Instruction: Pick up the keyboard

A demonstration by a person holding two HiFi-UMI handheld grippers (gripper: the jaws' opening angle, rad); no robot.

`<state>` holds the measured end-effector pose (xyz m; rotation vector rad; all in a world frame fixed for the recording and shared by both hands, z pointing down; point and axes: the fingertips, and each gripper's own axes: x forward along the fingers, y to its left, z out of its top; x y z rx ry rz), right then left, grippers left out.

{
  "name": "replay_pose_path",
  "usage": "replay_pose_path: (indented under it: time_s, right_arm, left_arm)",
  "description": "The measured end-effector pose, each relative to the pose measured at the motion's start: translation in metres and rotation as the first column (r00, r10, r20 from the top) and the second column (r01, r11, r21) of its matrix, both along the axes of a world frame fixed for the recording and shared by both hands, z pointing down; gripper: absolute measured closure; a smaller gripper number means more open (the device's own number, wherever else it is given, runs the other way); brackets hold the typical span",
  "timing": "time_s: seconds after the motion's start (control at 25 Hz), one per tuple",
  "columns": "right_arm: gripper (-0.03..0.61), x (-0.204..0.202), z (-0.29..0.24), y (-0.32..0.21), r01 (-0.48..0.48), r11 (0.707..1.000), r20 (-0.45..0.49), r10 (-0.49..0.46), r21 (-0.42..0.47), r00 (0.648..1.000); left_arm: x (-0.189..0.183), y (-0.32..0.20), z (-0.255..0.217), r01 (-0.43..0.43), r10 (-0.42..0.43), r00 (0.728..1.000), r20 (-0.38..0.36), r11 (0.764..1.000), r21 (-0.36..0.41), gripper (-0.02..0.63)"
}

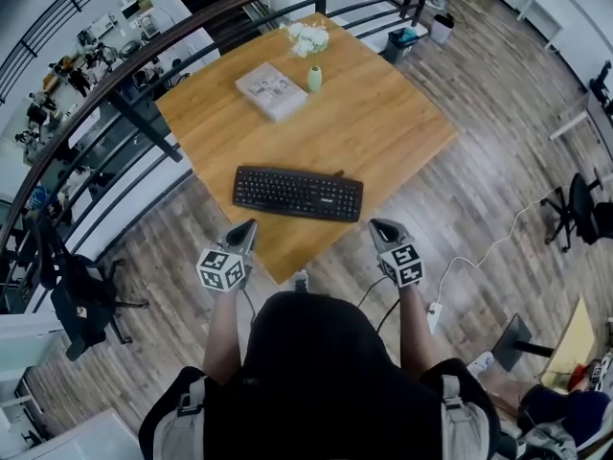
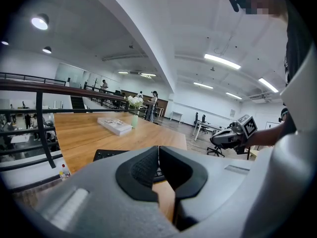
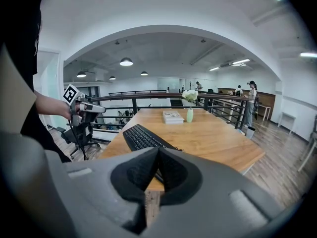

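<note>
A black keyboard [image 1: 298,193] lies flat near the front edge of the wooden table [image 1: 383,132]; it also shows as the keyboard [image 3: 141,137] and the keyboard [image 2: 106,154] in the two gripper views. My left gripper [image 1: 248,227] hovers at the table's near edge, just short of the keyboard's left end, shut and empty. My right gripper [image 1: 378,226] hangs off the near right edge, beside the keyboard's right end, also shut on nothing. Each gripper view looks over its closed jaws, the left gripper [image 2: 158,149] and the right gripper [image 3: 159,151], towards the keyboard.
A book [image 1: 271,90], a small green vase [image 1: 314,79] and white flowers [image 1: 307,37] sit at the table's far side. A black railing [image 1: 144,127] runs along the left. Office chairs [image 1: 81,295] and a white cable [image 1: 479,257] are on the wood floor.
</note>
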<state>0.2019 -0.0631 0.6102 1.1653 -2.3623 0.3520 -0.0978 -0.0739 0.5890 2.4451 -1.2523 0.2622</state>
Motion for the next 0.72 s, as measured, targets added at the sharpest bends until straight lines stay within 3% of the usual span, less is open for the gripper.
replay_pose_path:
  time_s: [0.72]
  right_arm:
    - [0.575, -0.053, 0.018, -0.049, -0.002, 1.0, -0.021, 0.001, -0.015, 1.0]
  left_arm:
    - [-0.055, -0.047, 0.018, 0.005, -0.005, 1.0, -0.012, 1.0, -0.016, 0.598]
